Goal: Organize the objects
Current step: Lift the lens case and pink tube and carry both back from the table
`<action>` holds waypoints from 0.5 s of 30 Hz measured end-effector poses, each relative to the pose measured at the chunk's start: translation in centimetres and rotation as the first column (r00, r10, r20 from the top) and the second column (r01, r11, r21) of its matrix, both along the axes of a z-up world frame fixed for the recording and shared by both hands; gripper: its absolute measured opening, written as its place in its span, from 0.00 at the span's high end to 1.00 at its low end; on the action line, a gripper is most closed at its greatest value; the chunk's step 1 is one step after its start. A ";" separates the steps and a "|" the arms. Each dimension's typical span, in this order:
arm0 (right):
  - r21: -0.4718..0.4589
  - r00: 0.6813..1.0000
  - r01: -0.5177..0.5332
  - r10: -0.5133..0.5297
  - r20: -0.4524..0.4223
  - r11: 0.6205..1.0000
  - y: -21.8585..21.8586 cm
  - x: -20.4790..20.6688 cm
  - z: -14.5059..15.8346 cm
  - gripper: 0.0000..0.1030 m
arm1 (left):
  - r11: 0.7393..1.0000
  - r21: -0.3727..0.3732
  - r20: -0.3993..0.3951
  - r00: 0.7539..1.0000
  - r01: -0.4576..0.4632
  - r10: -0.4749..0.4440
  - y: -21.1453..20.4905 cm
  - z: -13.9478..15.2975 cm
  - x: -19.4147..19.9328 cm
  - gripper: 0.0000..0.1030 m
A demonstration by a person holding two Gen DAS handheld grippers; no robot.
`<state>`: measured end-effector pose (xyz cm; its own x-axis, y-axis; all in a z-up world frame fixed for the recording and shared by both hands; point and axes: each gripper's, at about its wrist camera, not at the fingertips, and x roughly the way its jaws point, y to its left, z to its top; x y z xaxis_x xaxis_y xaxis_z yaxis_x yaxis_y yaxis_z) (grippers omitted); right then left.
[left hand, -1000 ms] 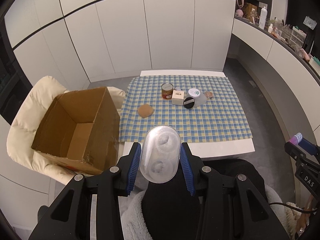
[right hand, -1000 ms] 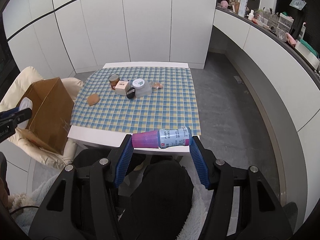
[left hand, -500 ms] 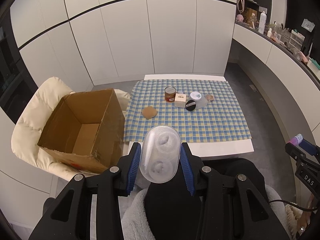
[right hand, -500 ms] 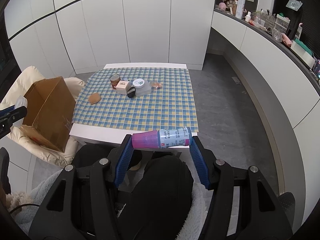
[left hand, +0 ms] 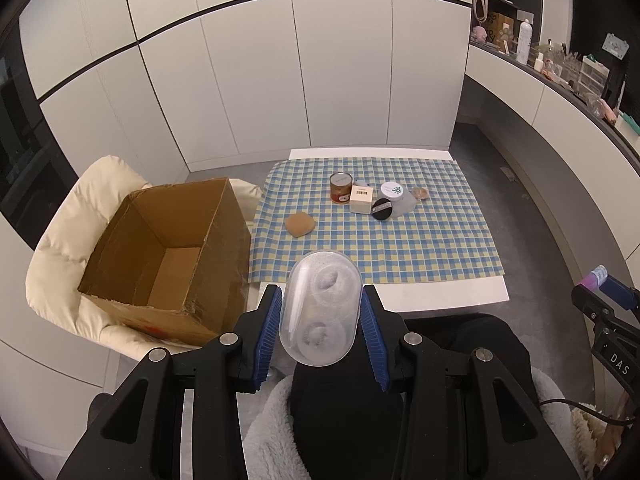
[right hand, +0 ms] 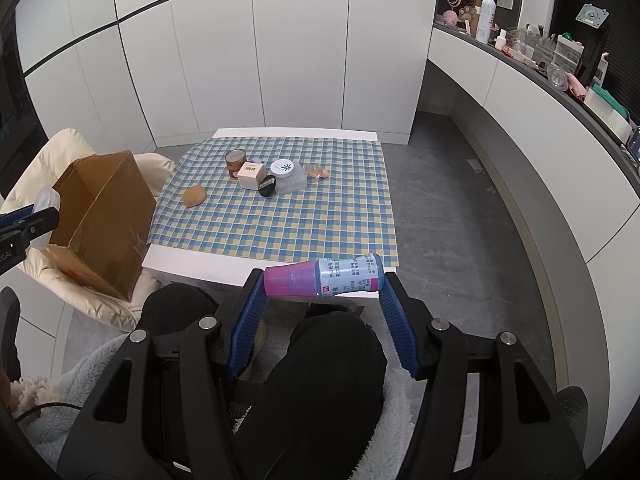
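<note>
A table covered by a checked cloth is seen before white cabinet walls, with an open cardboard box beside its left edge, probably as the collecting place. Nearer than the box, a clear oval case is clamped by the left gripper, its long axis pointing away toward the table. A pink-capped bottle is clamped end to end by the right gripper, lying crosswise, cap toward the box.

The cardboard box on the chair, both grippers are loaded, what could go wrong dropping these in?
The cardboard box sits tilted on a soft cushioned chair, so it might tip or slide. The bottle is pinched end to end in the right gripper and could pivot out. The clear case in the left gripper looks smooth and may slip.
</note>
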<state>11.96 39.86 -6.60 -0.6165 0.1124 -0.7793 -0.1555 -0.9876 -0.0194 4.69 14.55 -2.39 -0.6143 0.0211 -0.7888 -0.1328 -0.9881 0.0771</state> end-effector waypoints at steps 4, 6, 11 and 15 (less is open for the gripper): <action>0.004 1.000 -0.005 0.005 0.001 1.000 -0.1 0.0 0.0 0.42 | 1.000 0.002 0.003 1.000 -0.009 0.009 -0.3 -0.1 -0.2 0.61; 0.008 1.000 -0.011 0.011 0.003 1.000 -0.2 -0.1 0.0 0.42 | 1.000 0.006 0.004 1.000 -0.019 0.019 -0.6 -0.2 -0.3 0.61; 0.011 0.999 -0.035 0.035 0.010 0.999 -0.7 -0.4 -0.3 0.42 | 0.999 0.012 0.013 0.999 -0.042 0.042 -1.5 -0.6 -0.3 0.61; 0.012 0.998 -0.065 0.064 0.014 0.998 -1.6 -1.0 -0.4 0.42 | 0.998 0.017 0.016 0.998 -0.065 0.064 -2.5 -0.8 -0.1 0.61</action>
